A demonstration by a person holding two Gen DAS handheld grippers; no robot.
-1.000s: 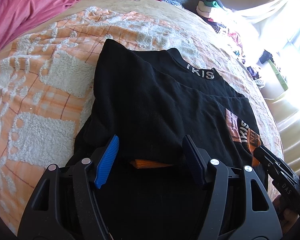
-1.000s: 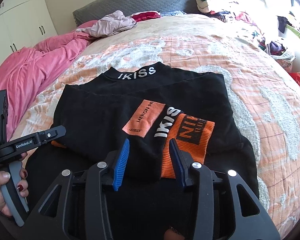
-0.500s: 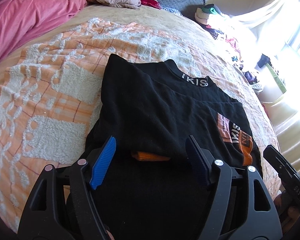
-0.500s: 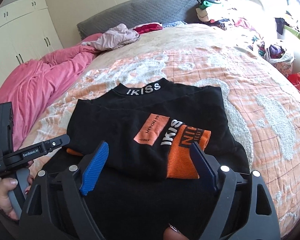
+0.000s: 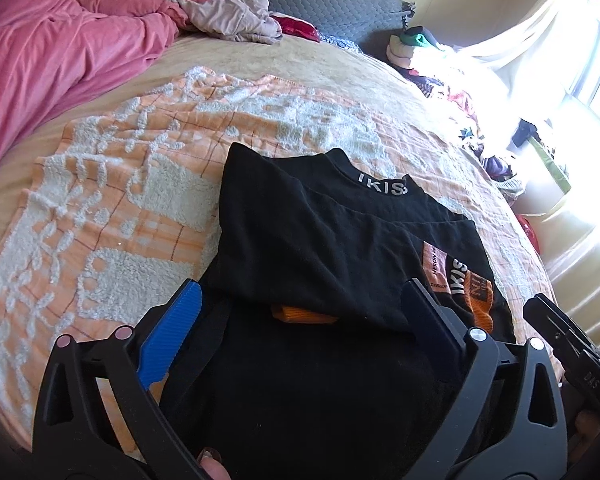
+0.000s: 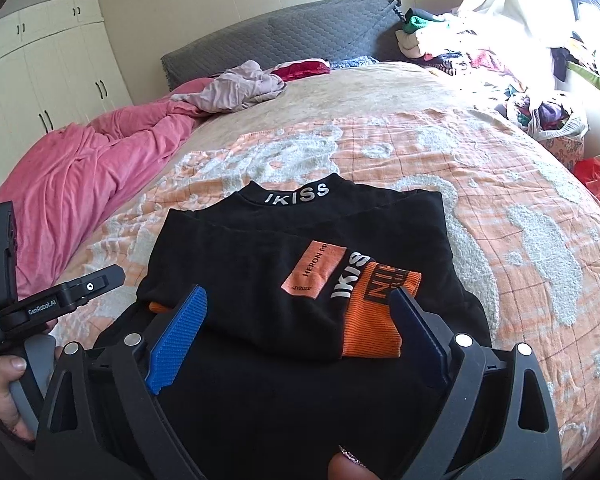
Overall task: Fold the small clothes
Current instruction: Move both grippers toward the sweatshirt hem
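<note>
Black shirt lies on the orange-and-white blanket on the bed, toward the near edge, collar pointing at the headboard. White "IKISS" lettering on the collar. Both sleeves folded in over the body; orange cuff and orange patch show on the sleeve lying on top, a second orange cuff pokes out from under the fold on the other side.

Left gripper: fingers spread wide and opening, nothing grasped. They hang over the near part of the shirt, fabric visible between them but no pad pressing on it.

Right gripper: same, fingers released, wide apart and opening, above the shirt's near part, straddling the cuffed sleeve end without gripping it.

A hand holds the left gripper's handle, seen at the left edge of the right wrist view.

Pink duvet bunched along the bed's left side, crumpled pale garment by the headboard, clothes pile at the far right corner.
</note>
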